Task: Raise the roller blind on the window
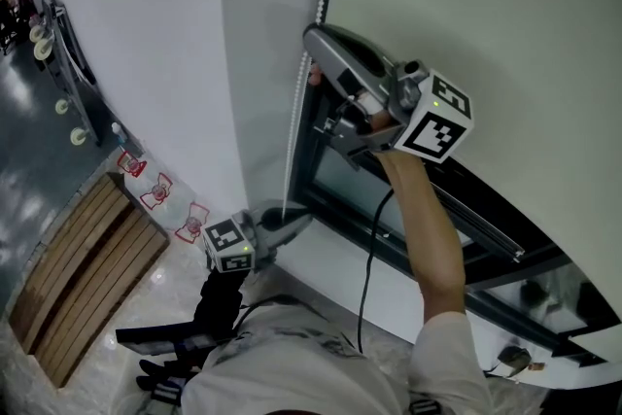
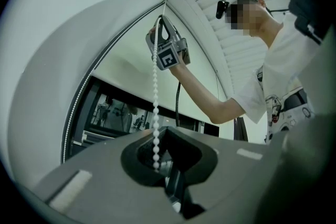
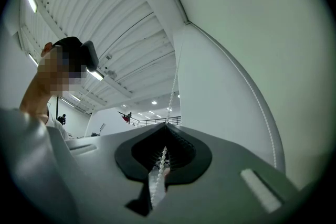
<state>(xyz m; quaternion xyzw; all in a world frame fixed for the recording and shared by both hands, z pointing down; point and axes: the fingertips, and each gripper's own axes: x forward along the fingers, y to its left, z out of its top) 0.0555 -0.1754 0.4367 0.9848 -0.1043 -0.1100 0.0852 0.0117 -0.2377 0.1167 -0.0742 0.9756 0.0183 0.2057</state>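
The pale roller blind (image 1: pixel 486 15) hangs over the dark-framed window (image 1: pixel 486 238). Its white bead chain (image 1: pixel 294 121) runs down the window's left edge. My right gripper (image 1: pixel 313 41) is raised high beside the blind and is shut on the chain, which shows between its jaws in the right gripper view (image 3: pixel 167 126). My left gripper (image 1: pixel 303 220) sits lower, near the sill, shut on the chain's lower end (image 2: pixel 155 113). From the left gripper (image 2: pixel 164 131), the chain rises taut to the right gripper (image 2: pixel 160 21).
A white wall (image 1: pixel 146 63) curves away left of the window. Below the frame lies a white sill (image 1: pixel 330 277). A black cable (image 1: pixel 367 277) hangs from the right arm. On the floor far below at left lies a wooden slatted panel (image 1: pixel 87 258).
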